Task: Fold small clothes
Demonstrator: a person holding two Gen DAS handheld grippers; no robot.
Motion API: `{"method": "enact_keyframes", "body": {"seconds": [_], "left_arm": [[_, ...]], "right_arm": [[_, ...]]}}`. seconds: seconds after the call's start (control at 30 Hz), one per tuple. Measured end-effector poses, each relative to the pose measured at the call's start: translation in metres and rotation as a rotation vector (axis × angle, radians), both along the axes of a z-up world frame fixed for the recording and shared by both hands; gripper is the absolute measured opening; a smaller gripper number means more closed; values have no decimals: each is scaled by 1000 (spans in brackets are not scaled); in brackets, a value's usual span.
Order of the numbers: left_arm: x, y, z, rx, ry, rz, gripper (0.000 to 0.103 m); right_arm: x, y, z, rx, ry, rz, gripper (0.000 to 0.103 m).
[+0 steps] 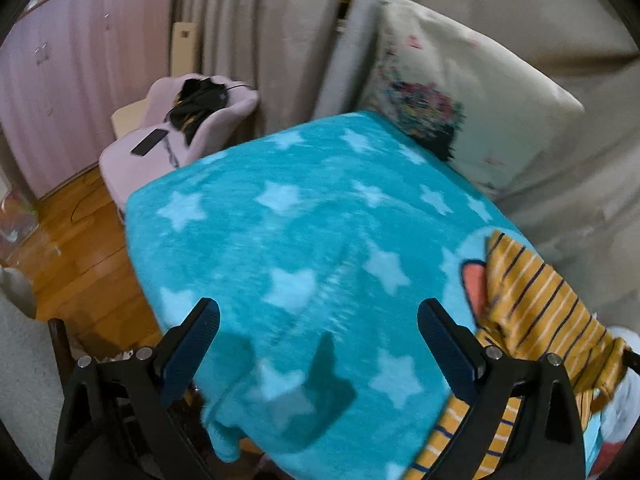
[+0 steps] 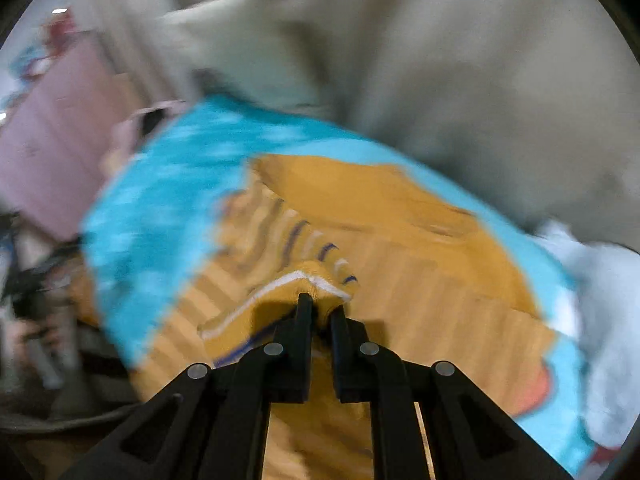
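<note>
Far to the left in your left wrist view stood a pink cabinet (image 1: pixel 60 92) above a wooden floor (image 1: pixel 80 256), and beside it a small pink chair (image 1: pixel 132 152) carried a dark bundle (image 1: pixel 200 100) and a flat black device (image 1: pixel 149 142). Beige curtains (image 1: pixel 272 28) hung behind. Next came the surface you were working on, covered by a turquoise blanket with pale stars (image 1: pixel 288 216), and a cream pillow with a colourful print (image 1: pixel 460 100) leaned at its far right corner. Your left gripper (image 1: pixel 319 346) hung over the near part of that blanket with its jaws spread wide and nothing between them; their shadows fell on the fleece below. To its right lay the mustard striped garment (image 1: pixel 536 300), draped along the blanket's right side and running down behind the right finger of that gripper, partly covering a printed figure on the blanket. In your right wrist view, heavily blurred, the same garment (image 2: pixel 400 240) spread across the blanket (image 2: pixel 160 200), and your right gripper (image 2: pixel 320 310) had its jaws pressed together on a bunched fold at the garment's white-edged hem, which rose as a small peak at the tips. A pale white bundle (image 2: pixel 608 280) sat at the far right edge; you could not tell what it was.
</note>
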State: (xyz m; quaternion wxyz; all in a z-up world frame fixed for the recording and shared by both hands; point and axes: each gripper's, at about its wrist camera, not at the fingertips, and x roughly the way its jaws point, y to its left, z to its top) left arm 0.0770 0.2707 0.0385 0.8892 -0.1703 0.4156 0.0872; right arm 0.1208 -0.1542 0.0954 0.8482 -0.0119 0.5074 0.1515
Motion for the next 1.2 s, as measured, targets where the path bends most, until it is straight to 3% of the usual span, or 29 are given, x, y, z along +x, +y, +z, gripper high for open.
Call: {"method": "enact_keyframes", "body": {"seconds": [0.2, 0.27, 0.3, 0.37, 0.5, 0.7, 0.83, 0.97, 1.0, 1.03, 1.07, 1.2], "left_arm": [[-5, -58, 9, 28, -2, -104, 99], [-6, -76, 10, 52, 3, -141, 99], [-7, -86, 10, 61, 9, -166, 99], [-7, -101, 9, 66, 15, -197, 99], [1, -130, 11, 85, 14, -256, 99], [39, -178, 17, 104, -3, -357, 99], [66, -204, 6, 102, 34, -401, 99], [78, -208, 5, 72, 34, -403, 99], [80, -207, 6, 76, 29, -404, 99], [83, -207, 5, 80, 28, -403, 99], [85, -204, 5, 83, 25, -399, 99], [89, -186, 2, 77, 23, -383, 99]], "right_arm": [[29, -105, -75, -214, 69, -323, 9], [18, -123, -79, -116, 79, -359, 12], [7, -134, -77, -45, 68, -373, 26], [-14, -155, -74, 1, 35, -416, 46], [-46, -189, -82, 62, 42, -494, 47], [-67, -193, -87, 170, 34, -529, 47], [-53, -180, -95, 173, 45, -518, 47], [-24, -172, -125, 184, 121, -549, 50], [-19, -170, -131, 200, 134, -548, 45], [-16, -168, -135, 218, 144, -549, 31], [-15, -168, -136, 232, 138, -547, 7], [-23, -179, -127, 226, 80, -586, 7]]}}
